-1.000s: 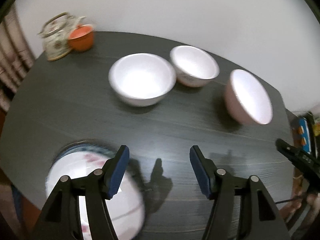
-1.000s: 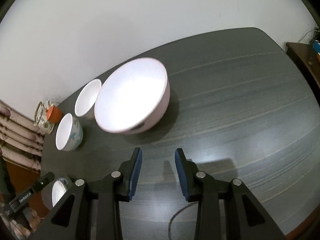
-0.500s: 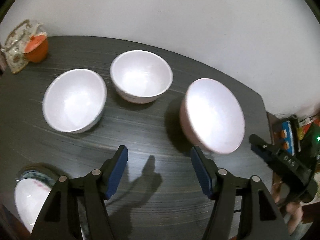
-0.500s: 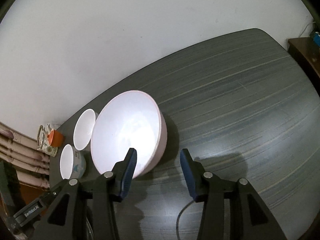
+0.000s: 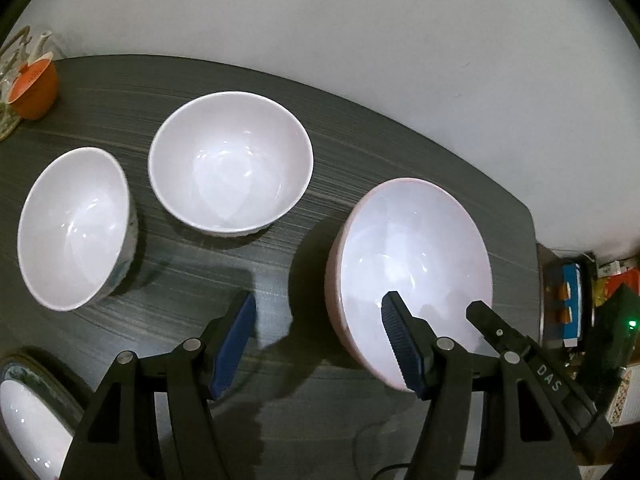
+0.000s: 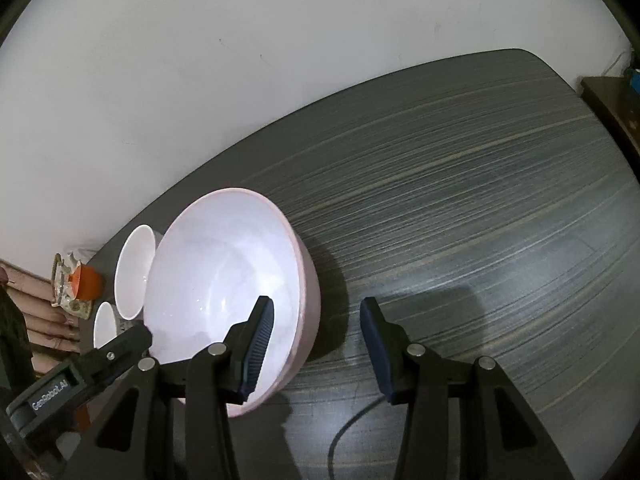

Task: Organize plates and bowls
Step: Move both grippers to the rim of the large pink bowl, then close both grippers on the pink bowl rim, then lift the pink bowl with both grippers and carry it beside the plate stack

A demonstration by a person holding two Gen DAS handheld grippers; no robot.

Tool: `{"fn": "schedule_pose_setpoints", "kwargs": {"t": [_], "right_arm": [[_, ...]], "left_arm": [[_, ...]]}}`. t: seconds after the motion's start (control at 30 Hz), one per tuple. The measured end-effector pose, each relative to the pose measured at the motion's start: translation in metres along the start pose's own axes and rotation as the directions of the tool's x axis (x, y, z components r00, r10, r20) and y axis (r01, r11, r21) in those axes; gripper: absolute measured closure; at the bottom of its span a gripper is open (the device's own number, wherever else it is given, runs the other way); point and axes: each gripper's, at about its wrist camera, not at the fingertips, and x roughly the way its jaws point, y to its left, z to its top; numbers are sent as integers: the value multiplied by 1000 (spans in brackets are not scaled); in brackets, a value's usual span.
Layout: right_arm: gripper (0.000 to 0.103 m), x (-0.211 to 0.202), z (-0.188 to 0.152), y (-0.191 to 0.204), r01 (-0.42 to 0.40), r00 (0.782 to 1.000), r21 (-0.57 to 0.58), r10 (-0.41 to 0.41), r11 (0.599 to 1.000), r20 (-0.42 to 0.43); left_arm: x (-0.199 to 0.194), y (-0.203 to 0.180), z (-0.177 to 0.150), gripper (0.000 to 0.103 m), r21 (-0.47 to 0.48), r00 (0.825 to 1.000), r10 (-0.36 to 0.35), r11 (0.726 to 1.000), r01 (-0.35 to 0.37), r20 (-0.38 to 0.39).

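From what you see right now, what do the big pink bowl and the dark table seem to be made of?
The pink bowl looks like glazed ceramic, possibly melamine: its smooth white inside throws small bright highlights, and its rim and outer wall are pale pink. The table looks like wood or a wood-look laminate with a matte dark grey finish: fine pale streaks run along it like grain, and it shows only soft reflections.

Glossy glazed ceramic bowls (image 5: 230, 164), matt dark wood-grain table (image 6: 460, 184), ribbed blue tool pads (image 5: 234, 344)

pink bowl (image 5: 408, 256) (upright), white bowls (image 5: 230, 168) beside
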Motion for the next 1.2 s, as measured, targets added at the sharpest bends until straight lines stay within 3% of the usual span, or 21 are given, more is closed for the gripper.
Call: {"fn": "schedule_pose_setpoints", "kwargs": {"t": [0.27, 0.43, 0.57, 0.67, 0.93, 1.2], "right_arm": [[57, 13, -1, 1, 3, 1000, -1, -3, 1000, -4], [59, 16, -6, -1, 10, 1000, 4, -10, 1000, -14], [76, 21, -7, -1, 2, 1000, 11, -2, 1000, -30], [84, 23, -11, 0, -15, 999, 18, 16, 1000, -37], [84, 13, -23, 1, -4, 999, 20, 4, 1000, -40], [84, -19, -57, 12, -6, 1000, -9, 6, 1000, -8]], "left_arm": [[24, -3, 2, 45, 4, 999, 14, 1000, -14, -32], [31, 1, 1, 66, -9, 998, -10, 1000, 9, -60], [35, 2, 0, 77, -4, 997, -39, 999, 39, -66], [33, 1, -1, 86, 7, 996, -63, 998, 64, -65], [20, 0, -17, 87, 29, 996, -55, 998, 57, -63], [-16, 7, -57, 87, 48, 998, -46, 998, 48, -44]]}}
